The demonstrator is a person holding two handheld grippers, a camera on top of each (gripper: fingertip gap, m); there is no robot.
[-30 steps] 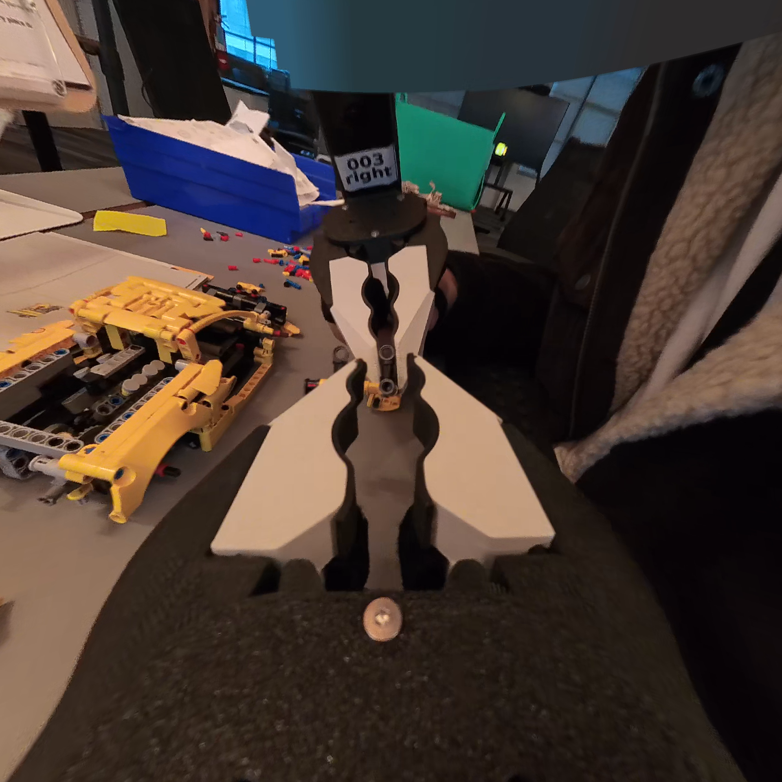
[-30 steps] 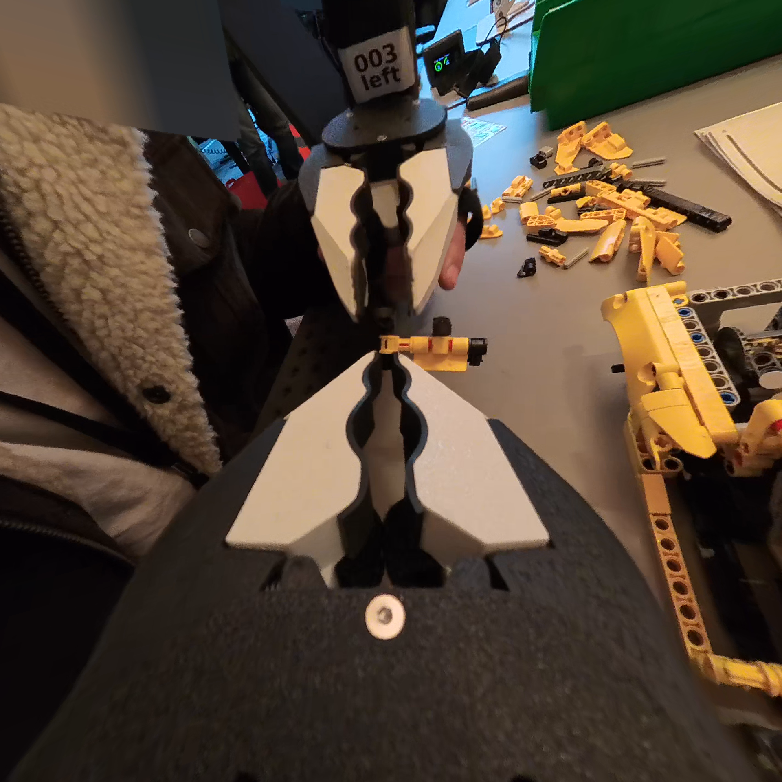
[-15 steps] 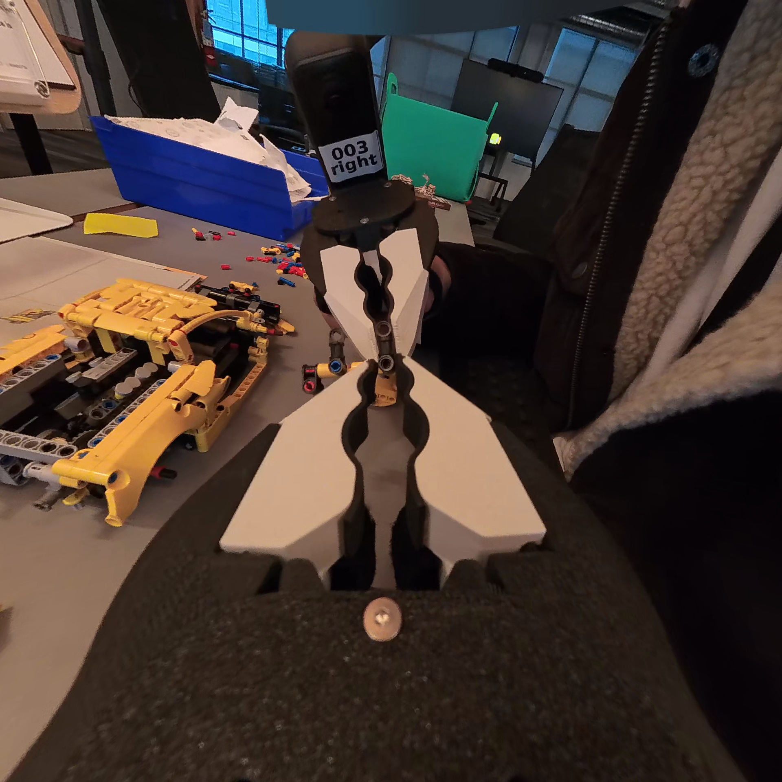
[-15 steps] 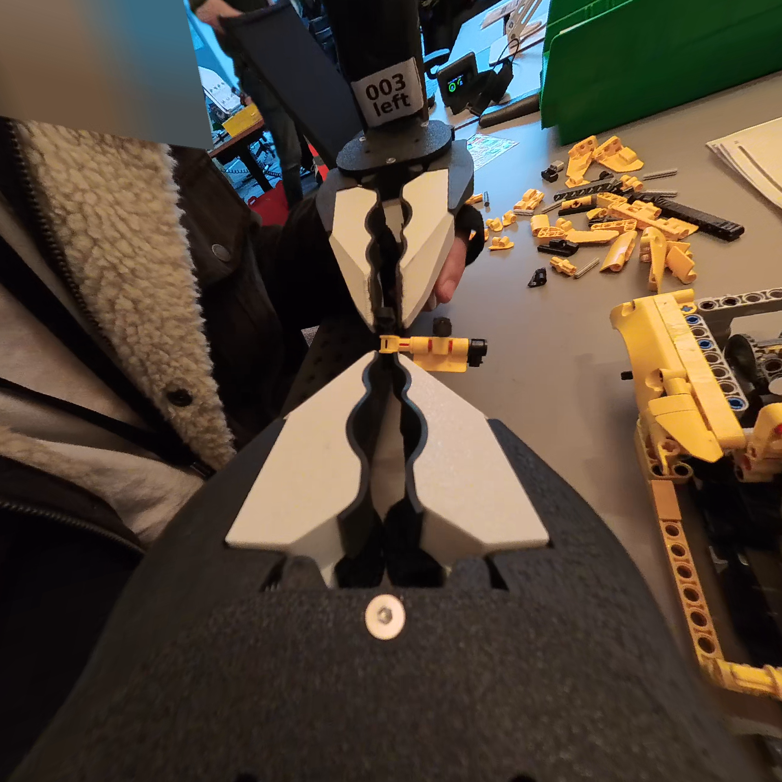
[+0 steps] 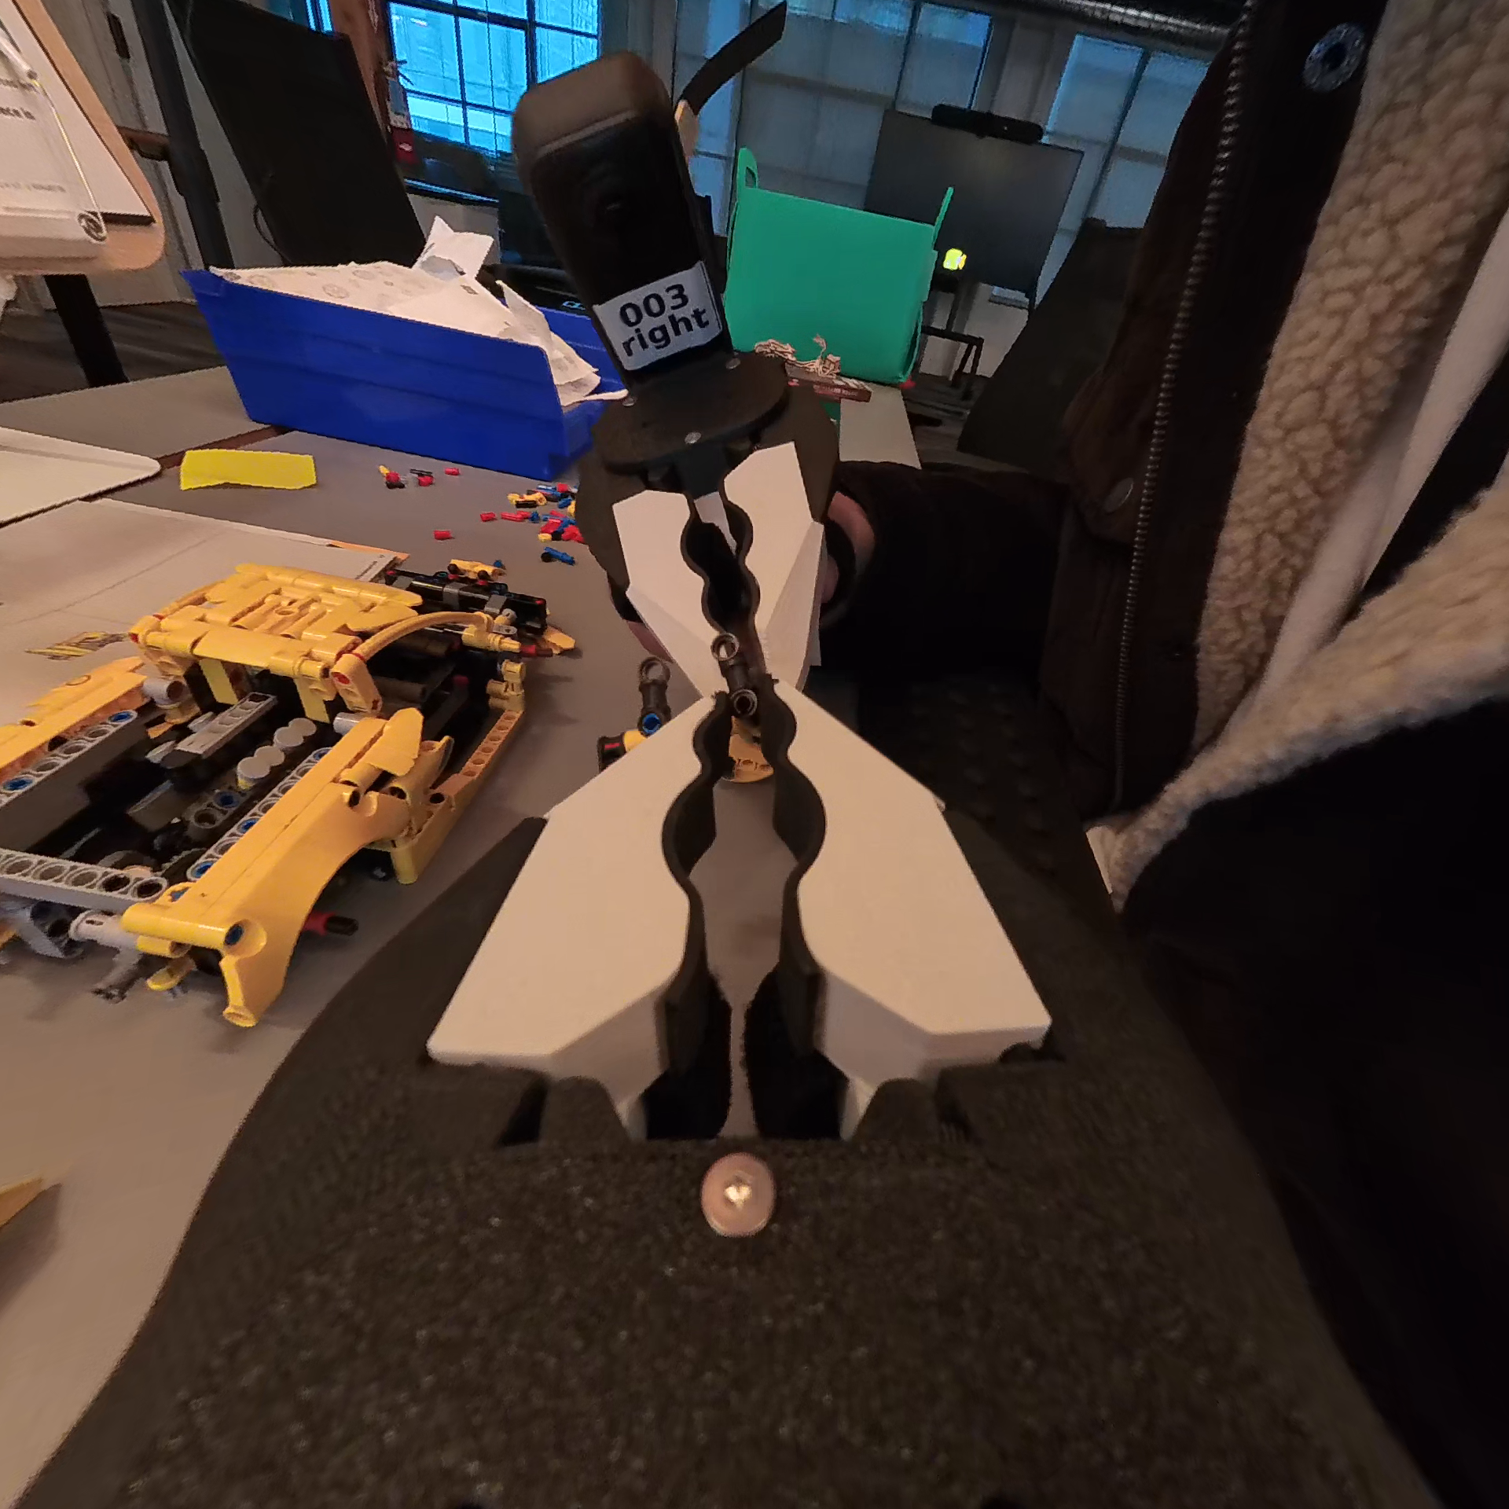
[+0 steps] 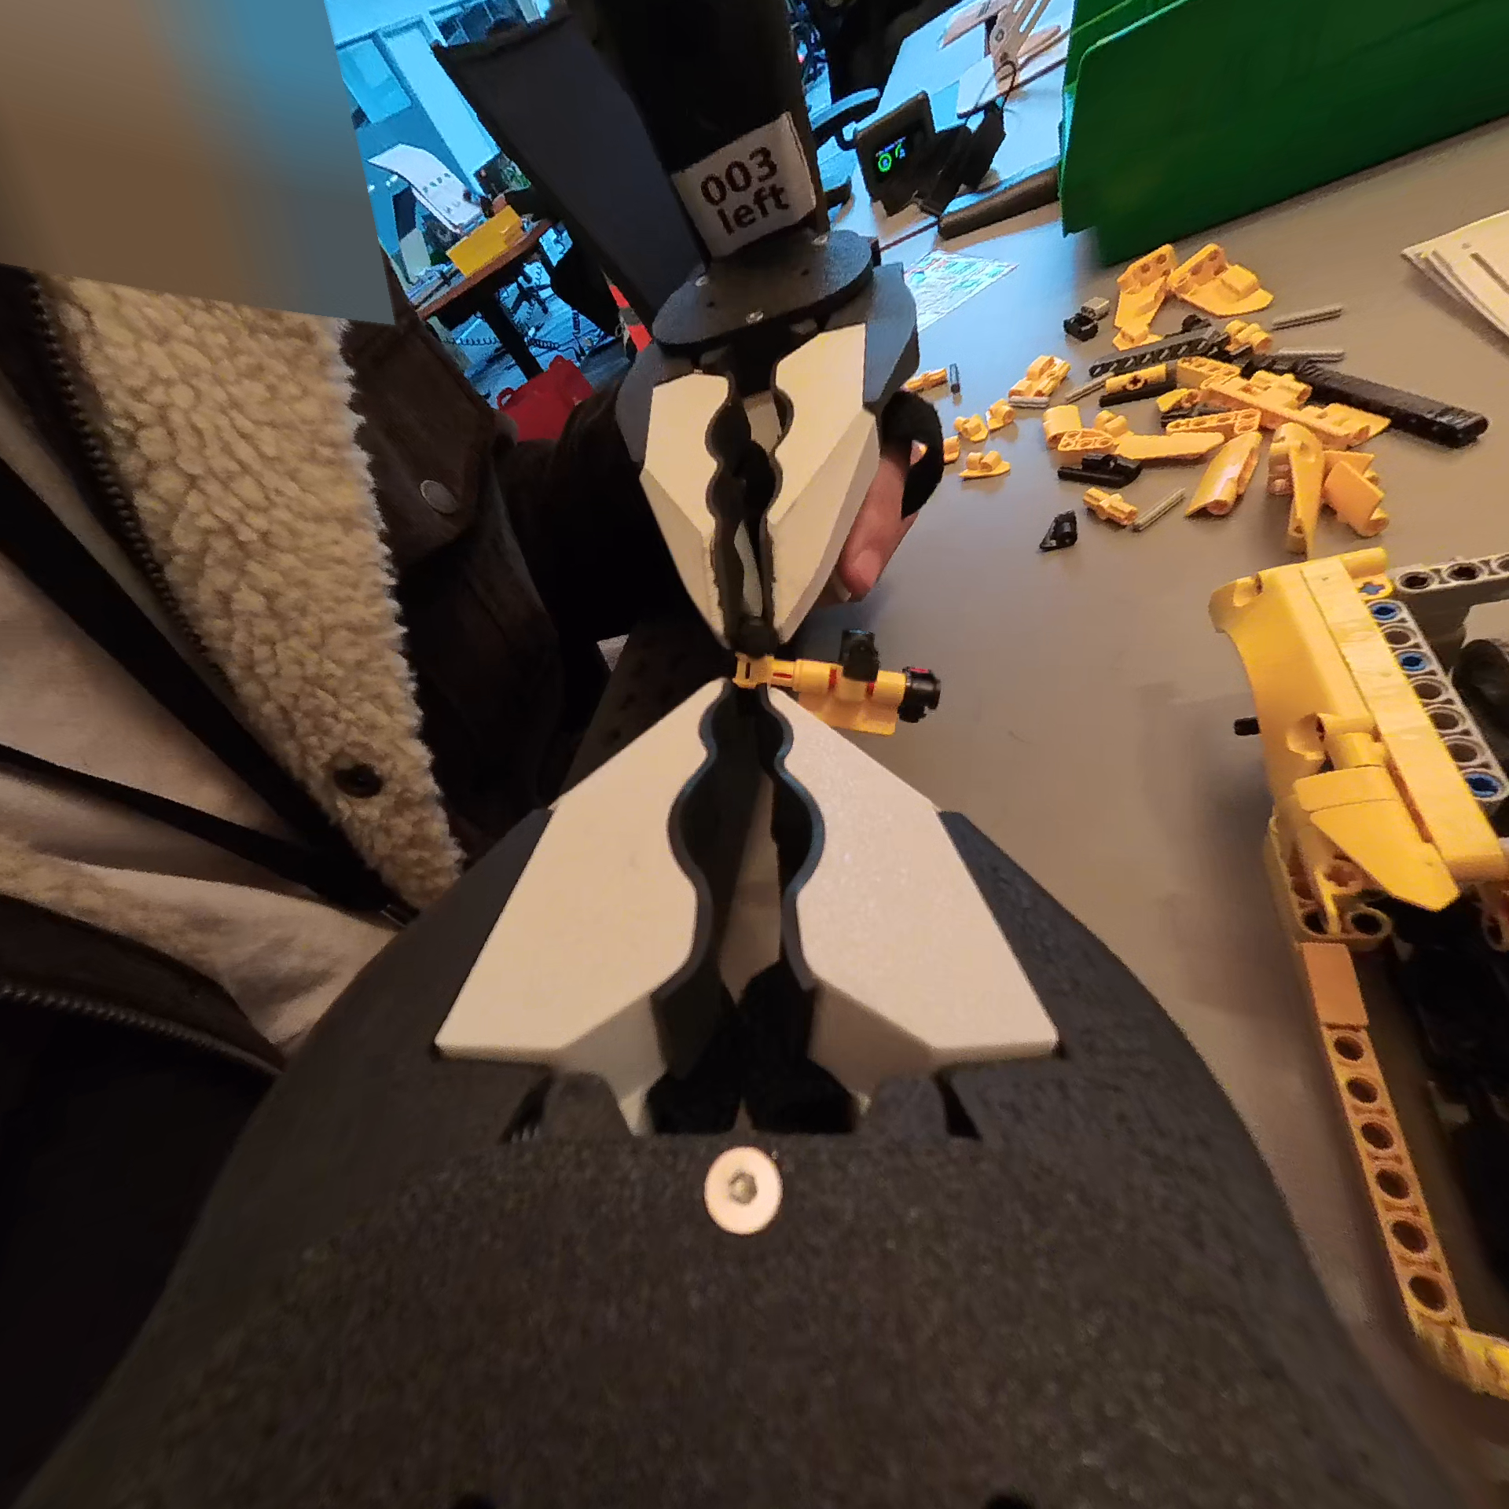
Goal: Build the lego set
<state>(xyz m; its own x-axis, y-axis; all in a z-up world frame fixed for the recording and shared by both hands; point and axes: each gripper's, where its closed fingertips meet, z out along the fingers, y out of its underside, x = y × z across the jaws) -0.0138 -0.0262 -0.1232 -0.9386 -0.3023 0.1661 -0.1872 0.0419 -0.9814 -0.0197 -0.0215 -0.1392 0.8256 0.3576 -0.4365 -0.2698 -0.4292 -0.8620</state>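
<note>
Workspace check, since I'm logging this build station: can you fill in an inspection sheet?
Surface: grey table, in use on both sides.
Job's things: half-built yellow model on the table; small yellow sub-assembly held in the air between both grippers.
Clutter: loose yellow and black parts; small red and blue pins; blue bin of papers; green bin.
Grippers: right gripper shut on the sub-assembly's yellow end; left gripper shut on its black connector.
Cables: nothing seen.
Surroundings: windows, monitors, person's fleece-lined jacket.
</note>
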